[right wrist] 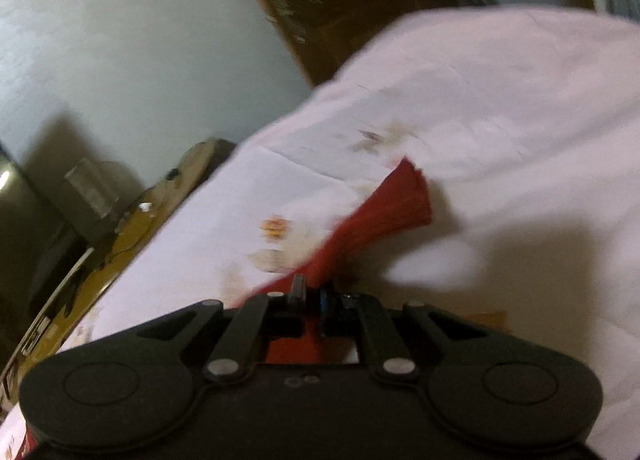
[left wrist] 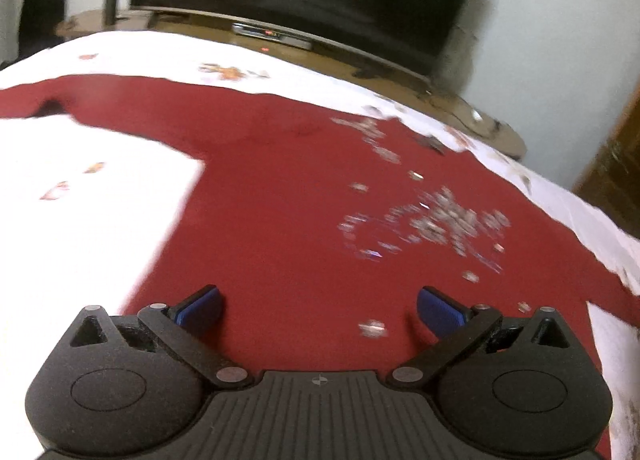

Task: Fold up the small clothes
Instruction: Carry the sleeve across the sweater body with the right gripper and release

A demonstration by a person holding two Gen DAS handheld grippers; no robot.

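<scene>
Status: early stage, first fold starting.

Garment: red top [left wrist: 288, 187] w/ sequin motif lies spread flat on the white bedsheet [left wrist: 80, 187]. Body and one long sleeve run toward the sheet's far left edge. No fold visible in the body.

L gripper [left wrist: 320, 312]: jaws spread wide, nothing between the blue pads [left wrist: 200, 310]. It hovers over the near hem area of the top; contact w/ cloth can't be confirmed.

R gripper [right wrist: 310, 294]: jaws pinched together on a red sleeve end [right wrist: 384, 215]. The cloth is bunched at the tips and fans out to the cuff, raised off the sheet [right wrist: 500, 99] near the bed's right edge, judging by the shadow below.

Remaining (est.): bring held sleeve across the body, repeat w/ far sleeve, then fold body. Most of the job is still outstanding.
</scene>
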